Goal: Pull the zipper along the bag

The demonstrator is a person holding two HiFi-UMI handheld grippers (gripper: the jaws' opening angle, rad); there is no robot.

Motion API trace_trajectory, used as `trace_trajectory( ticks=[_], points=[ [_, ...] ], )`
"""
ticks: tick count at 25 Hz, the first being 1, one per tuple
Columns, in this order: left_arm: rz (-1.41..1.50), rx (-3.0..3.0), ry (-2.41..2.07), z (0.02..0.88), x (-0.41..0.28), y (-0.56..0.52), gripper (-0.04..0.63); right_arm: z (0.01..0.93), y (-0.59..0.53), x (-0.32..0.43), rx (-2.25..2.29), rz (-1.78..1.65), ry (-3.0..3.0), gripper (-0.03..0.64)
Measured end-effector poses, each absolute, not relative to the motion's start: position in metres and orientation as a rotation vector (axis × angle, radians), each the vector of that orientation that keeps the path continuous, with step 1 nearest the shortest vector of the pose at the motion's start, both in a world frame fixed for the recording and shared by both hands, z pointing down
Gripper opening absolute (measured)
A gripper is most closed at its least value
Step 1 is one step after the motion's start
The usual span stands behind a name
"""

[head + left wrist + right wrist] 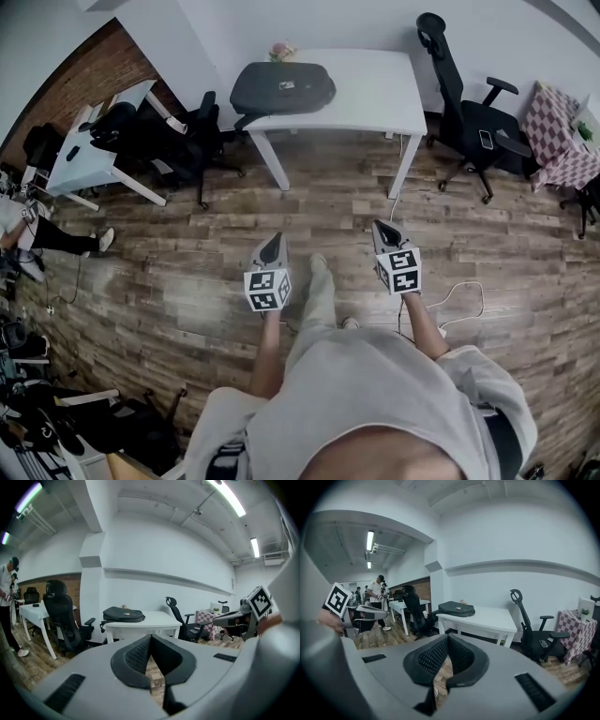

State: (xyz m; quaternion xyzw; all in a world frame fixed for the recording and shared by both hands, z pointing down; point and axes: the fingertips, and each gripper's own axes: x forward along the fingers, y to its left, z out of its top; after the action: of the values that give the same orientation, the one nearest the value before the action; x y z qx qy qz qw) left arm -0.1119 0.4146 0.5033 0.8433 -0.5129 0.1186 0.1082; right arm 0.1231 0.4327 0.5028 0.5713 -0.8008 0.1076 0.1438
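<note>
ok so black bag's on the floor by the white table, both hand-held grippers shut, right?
No, the black bag lies on the white table, as the head view shows. The left hand-held gripper and right hand-held gripper are shut.

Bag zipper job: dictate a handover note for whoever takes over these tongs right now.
Left tongs: shut, empty, held out in front.
Right tongs: shut, empty, likewise.
Black bag: lying flat on the white table ahead, toward its left end in the head view, probably out of reach from here.
Done: nothing; the bag is untouched, and it is too far off to tell if it is zipped.
Left: walk up, steady the bag, pull its zipper along.
</note>
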Motion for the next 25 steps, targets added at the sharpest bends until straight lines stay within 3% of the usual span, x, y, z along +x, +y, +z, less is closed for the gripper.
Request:
trace_trajectory(
  ticks=[25],
  points=[
    [0.265, 2.564, -1.277, 0.506, -0.090, 0.092, 0.025, 0.493, 0.161, 0.117, 1.720, 0.294, -2.146, 0.012]
  ],
)
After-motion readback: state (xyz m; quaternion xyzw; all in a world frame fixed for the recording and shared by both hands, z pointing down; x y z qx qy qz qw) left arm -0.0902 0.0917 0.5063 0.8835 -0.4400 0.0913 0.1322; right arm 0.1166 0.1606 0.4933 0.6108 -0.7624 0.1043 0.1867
